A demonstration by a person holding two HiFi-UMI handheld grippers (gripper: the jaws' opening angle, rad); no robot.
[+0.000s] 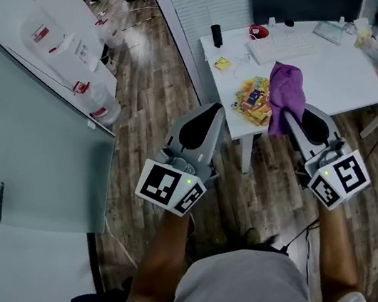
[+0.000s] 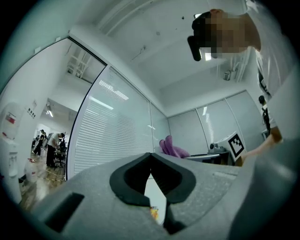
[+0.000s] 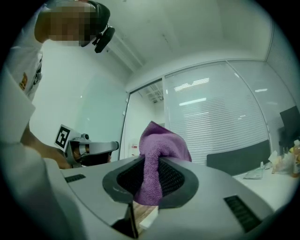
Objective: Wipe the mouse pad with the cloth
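Two grippers raised over the wooden floor, short of the near edge of the white surface. Left gripper clenched empty, jaw tips touching. Right gripper clamped on the purple cloth, bunched upright. Farther off, yellow packets by the near left corner, keyboard toward the far edge.

Fuzzy cloth, matt wood-grain floor

**Grey shells, chequered cubes**

We carry two matching tools, the left gripper and the right gripper. Each is a smooth, pale grey shell lined with black textured pads. At its near end each has a white marker cube printed with black squares, with a small green light glowing beside it. We wear a light grey top.
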